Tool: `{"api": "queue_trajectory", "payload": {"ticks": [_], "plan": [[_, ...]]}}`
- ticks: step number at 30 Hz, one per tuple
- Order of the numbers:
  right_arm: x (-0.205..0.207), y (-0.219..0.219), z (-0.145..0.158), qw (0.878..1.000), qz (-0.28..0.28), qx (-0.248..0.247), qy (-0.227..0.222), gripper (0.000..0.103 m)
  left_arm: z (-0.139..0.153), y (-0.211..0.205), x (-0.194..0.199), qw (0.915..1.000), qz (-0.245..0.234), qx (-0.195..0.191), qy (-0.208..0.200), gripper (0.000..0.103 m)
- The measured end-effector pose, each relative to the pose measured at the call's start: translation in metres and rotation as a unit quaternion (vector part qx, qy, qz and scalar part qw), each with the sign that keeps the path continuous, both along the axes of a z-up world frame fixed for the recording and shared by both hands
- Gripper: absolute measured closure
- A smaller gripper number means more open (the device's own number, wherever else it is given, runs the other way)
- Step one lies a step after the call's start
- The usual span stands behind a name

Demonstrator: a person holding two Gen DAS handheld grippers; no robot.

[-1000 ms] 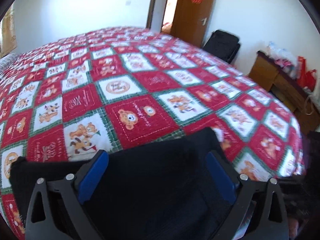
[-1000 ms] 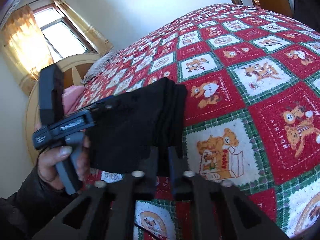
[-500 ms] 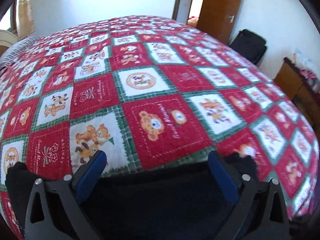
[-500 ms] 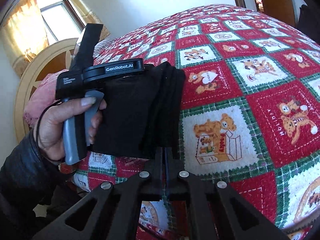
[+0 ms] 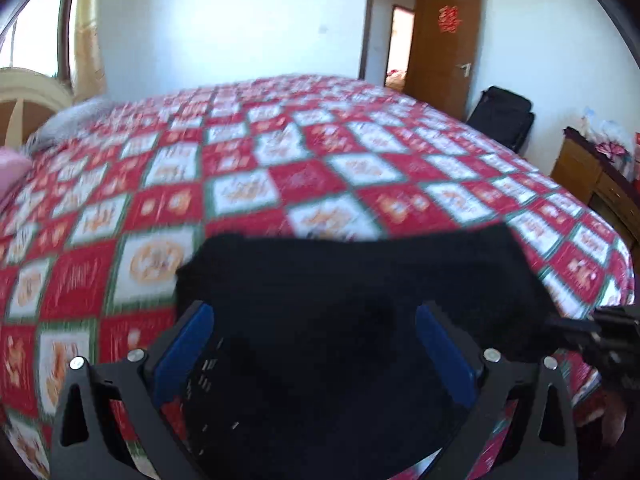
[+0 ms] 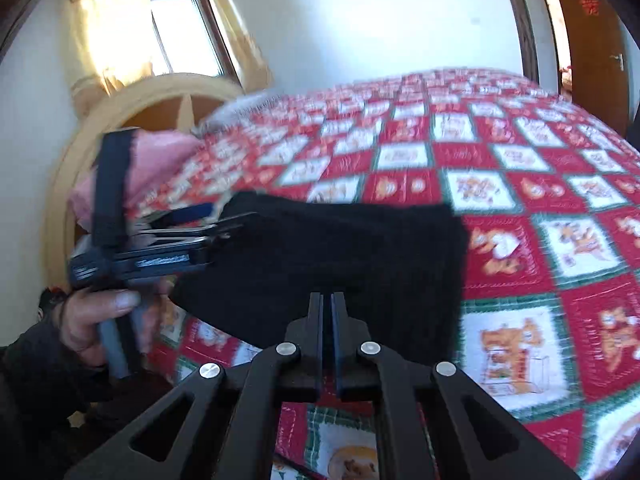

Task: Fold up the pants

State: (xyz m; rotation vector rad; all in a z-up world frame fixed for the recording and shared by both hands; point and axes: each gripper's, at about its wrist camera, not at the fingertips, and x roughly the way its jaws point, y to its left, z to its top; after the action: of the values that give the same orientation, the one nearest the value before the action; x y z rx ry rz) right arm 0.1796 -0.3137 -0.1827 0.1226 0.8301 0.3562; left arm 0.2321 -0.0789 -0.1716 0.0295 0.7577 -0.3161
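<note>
Folded black pants (image 6: 340,256) are lying on the quilt (image 6: 520,208) near the bed's front edge. The right gripper (image 6: 327,300) is pinching the pants' near edge, jaws pressed together. The left gripper (image 5: 316,340), held by a hand (image 6: 100,316), is straddling the cloth with jaws spread.

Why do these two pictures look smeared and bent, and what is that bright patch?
Left wrist view: the quilt is streaked with motion blur, and the fisheye lens bulges the bed into a dome. Right wrist view: the window glares white, washing out the curtain; the black pants show almost no detail.
</note>
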Motion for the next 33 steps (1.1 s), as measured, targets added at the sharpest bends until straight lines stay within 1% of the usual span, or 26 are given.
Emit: {"api": "queue_trajectory", "payload": {"ticks": [1, 2, 3, 5, 7, 9, 12, 13, 14, 15, 16, 17, 19, 21, 27, 29, 31, 33], "plan": [[0.005, -0.007, -0.009, 1.0, -0.022, -0.011, 0.019, 0.099, -0.007, 0.004, 0.002, 0.9999, 0.006, -0.003, 0.01, 0.0], [0.005, -0.012, -0.013, 0.999, -0.025, -0.005, 0.023, 0.101, -0.013, 0.006, 0.003, 0.9999, 0.008, -0.006, 0.014, 0.0], [0.006, -0.021, -0.016, 0.999, -0.02, 0.015, 0.025, 0.103, -0.019, 0.008, 0.004, 0.9998, 0.011, -0.006, 0.014, 0.0], [0.008, -0.031, -0.015, 0.998, -0.025, 0.044, 0.036, 0.103, -0.019, 0.006, -0.001, 0.9999, 0.011, -0.003, -0.001, 0.0], [0.008, -0.03, -0.014, 0.998, -0.023, 0.042, 0.032, 0.103, -0.016, 0.006, -0.004, 1.0, 0.009, -0.003, 0.001, 0.0], [0.007, -0.027, -0.011, 0.999, -0.017, 0.038, 0.025, 0.099, -0.012, 0.013, -0.007, 0.9999, 0.011, -0.009, -0.002, 0.0], [0.001, -0.026, -0.003, 1.0, -0.014, 0.024, 0.013, 0.099, -0.007, 0.03, -0.01, 0.9994, 0.028, -0.017, -0.011, 0.0], [0.002, -0.026, -0.001, 1.0, -0.016, 0.025, 0.008, 0.095, -0.007, 0.036, -0.009, 0.9991, 0.037, -0.017, -0.013, 0.0], [0.002, -0.028, 0.002, 0.999, -0.02, 0.03, 0.003, 0.079, -0.008, 0.041, -0.008, 0.9988, 0.043, -0.018, -0.013, 0.0], [0.006, -0.03, 0.004, 0.999, -0.023, 0.039, -0.003, 0.067, -0.01, 0.045, -0.004, 0.9985, 0.048, -0.025, -0.006, 0.0], [0.008, -0.032, 0.007, 0.999, -0.028, 0.045, -0.01, 0.04, -0.012, 0.047, -0.002, 0.9983, 0.049, -0.032, 0.0, 0.0], [0.007, -0.033, 0.011, 0.998, -0.038, 0.046, -0.019, 0.022, -0.014, 0.049, 0.0, 0.9979, 0.049, -0.041, 0.006, 0.0], [0.009, -0.035, 0.019, 0.997, -0.058, 0.036, -0.039, 0.022, -0.018, 0.049, 0.0, 0.9975, 0.05, -0.049, 0.011, 0.0], [0.015, -0.036, 0.021, 0.996, -0.065, 0.037, -0.039, 0.022, -0.02, 0.047, 0.0, 0.9975, 0.047, -0.051, 0.013, 0.0], [0.046, -0.037, 0.006, 0.996, -0.082, 0.046, -0.011, 0.022, -0.027, 0.042, 0.003, 0.998, 0.035, -0.049, 0.016, 0.0], [0.054, -0.039, -0.005, 0.995, -0.087, 0.047, 0.002, 0.022, -0.029, 0.04, 0.003, 0.9986, 0.031, -0.043, 0.007, 0.0], [0.06, -0.044, -0.023, 0.994, -0.091, 0.057, 0.035, 0.024, -0.03, 0.039, 0.004, 0.9986, 0.03, -0.043, 0.007, 0.0], [0.059, -0.049, -0.025, 0.993, -0.088, 0.072, 0.031, 0.026, -0.03, 0.042, 0.004, 0.9983, 0.027, -0.05, 0.01, 0.0]]}}
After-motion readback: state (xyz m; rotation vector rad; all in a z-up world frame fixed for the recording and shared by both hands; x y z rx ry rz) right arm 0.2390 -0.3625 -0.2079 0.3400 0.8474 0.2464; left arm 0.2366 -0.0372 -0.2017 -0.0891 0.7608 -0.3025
